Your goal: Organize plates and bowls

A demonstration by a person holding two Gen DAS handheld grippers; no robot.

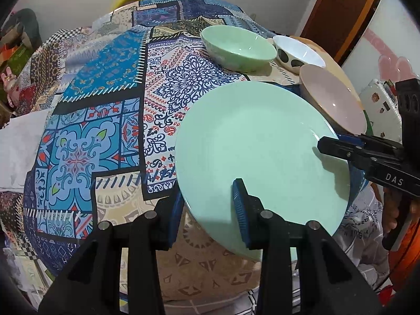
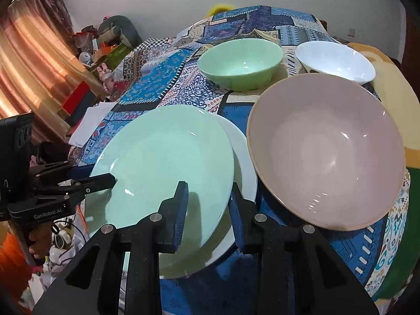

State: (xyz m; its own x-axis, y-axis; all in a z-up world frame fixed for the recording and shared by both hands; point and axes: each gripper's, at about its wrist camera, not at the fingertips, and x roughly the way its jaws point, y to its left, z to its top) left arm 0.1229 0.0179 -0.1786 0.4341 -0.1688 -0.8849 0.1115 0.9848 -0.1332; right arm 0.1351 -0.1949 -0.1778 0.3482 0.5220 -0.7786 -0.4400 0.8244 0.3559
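Observation:
A pale green plate (image 1: 262, 144) (image 2: 162, 152) is held tilted at the table's near edge, partly over a white plate (image 2: 241, 162). My left gripper (image 1: 208, 204) (image 2: 102, 176) is shut on its rim, one finger on top and one beneath. My right gripper (image 2: 210, 202) (image 1: 328, 144) grips the opposite rim the same way. A large pink bowl (image 2: 328, 152) (image 1: 333, 99) sits just right of the plates. Behind it stand a green bowl (image 2: 241, 63) (image 1: 236, 44) and a white bowl with black spots (image 1: 296, 52) (image 2: 336, 60).
A patchwork tablecloth (image 1: 105, 92) covers the round table, with bare cloth to the left. A white cloth (image 2: 89, 123) lies at the table's left edge. Curtains (image 2: 31, 65) and floor clutter lie beyond it. A hand (image 2: 34, 246) in an orange sleeve holds the left gripper.

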